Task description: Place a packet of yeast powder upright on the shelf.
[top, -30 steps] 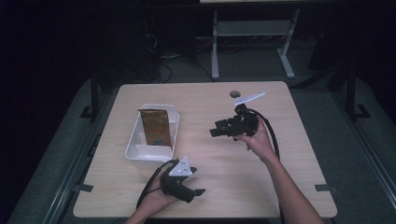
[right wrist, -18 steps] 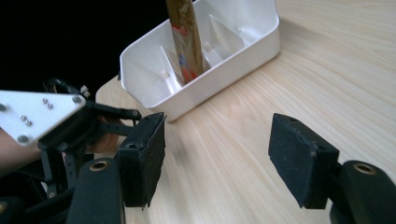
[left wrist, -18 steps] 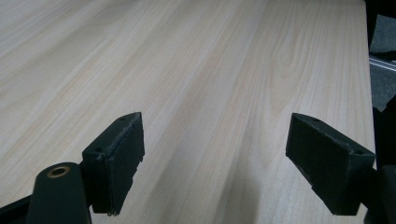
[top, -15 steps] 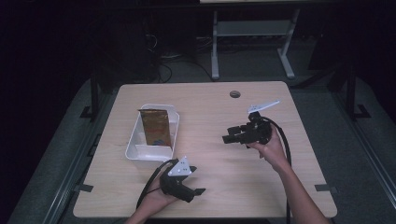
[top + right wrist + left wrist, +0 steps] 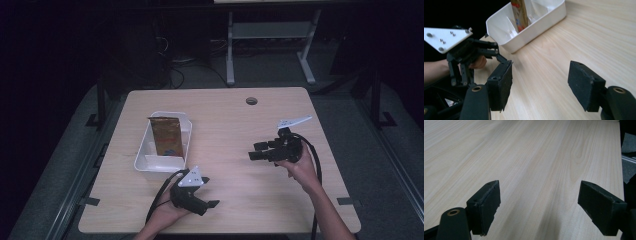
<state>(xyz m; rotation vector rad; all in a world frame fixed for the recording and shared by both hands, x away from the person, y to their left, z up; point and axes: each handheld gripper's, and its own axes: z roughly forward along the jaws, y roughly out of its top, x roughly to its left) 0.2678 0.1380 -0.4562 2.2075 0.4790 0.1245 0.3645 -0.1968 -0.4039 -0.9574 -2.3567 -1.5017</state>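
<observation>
Table: pale wood-grain laminate, smooth and matte, rounded corners, with a small round cable hole near the far edge.

Bin: white plastic, rectangular, thin glossy walls with a rolled rim. Sits on the left half of the table, long side running near to far.

What's in the bin: one brown packet, flat and rectangular with a shiny foil-ish surface and a bit of red print low down. It stands up leaning in the far part of the bin, top edge poking above the rim. The near part of the bin looks bare white.

Left gripper: black body, grey three-cornered plate on top, held low at the near edge just near-right of the bin. Jaws spread wide, nothing between them, only bare table under the pads, which are chunky black foam-like blocks with rough edges.

Right gripper: on the right half of the table, well apart from the bin, pointing left toward it. Also released, jaws wide with just wood grain in the gap. Same coarse black pads.

Cables: black, trailing back from each gripper toward the person's forearms.

Floor: dark grey carpet around the table, a light metal frame at the far side.
</observation>
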